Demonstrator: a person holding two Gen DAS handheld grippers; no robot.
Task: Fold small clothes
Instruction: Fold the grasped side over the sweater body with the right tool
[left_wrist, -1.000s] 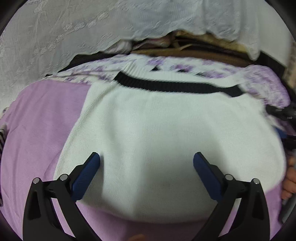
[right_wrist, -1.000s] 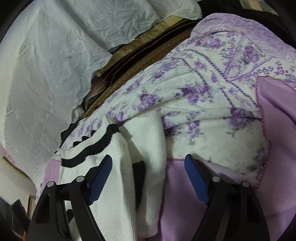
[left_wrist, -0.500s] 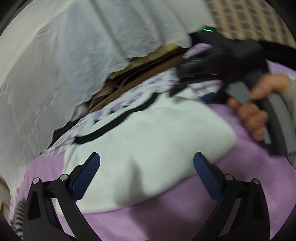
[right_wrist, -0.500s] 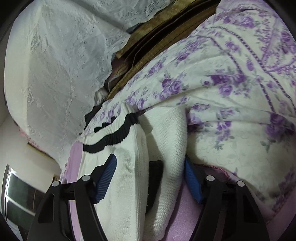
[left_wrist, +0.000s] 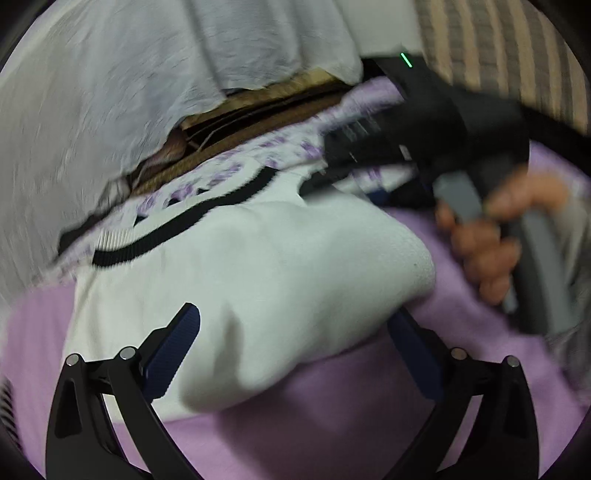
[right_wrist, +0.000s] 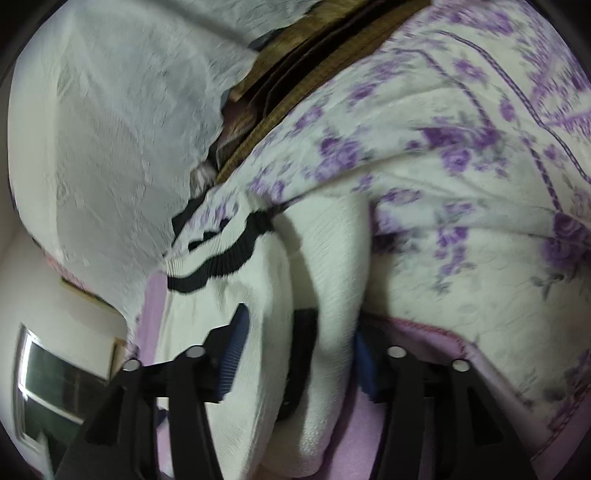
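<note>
A white knit sweater (left_wrist: 258, 266) with black trim (left_wrist: 192, 221) lies on a lilac blanket (left_wrist: 332, 424). My left gripper (left_wrist: 295, 354) is open, its blue pads on either side of the sweater's near folded edge, which bulges up between them. My right gripper (right_wrist: 299, 354) has closed in on the sweater's side fold (right_wrist: 332, 295), with white knit filling the gap between its blue pads. It also shows in the left wrist view (left_wrist: 369, 177), held by a hand at the sweater's far right corner.
A floral purple-and-white bedspread (right_wrist: 461, 184) lies beyond the sweater. White lace fabric (left_wrist: 129, 92) hangs behind, over brown wooden boards (left_wrist: 258, 110). A window (right_wrist: 51, 384) shows at lower left in the right wrist view.
The left gripper has swung and tilted, and the sweater's near edge has come up between its fingers. The right gripper's fingers have narrowed around the sweater's side fold.
</note>
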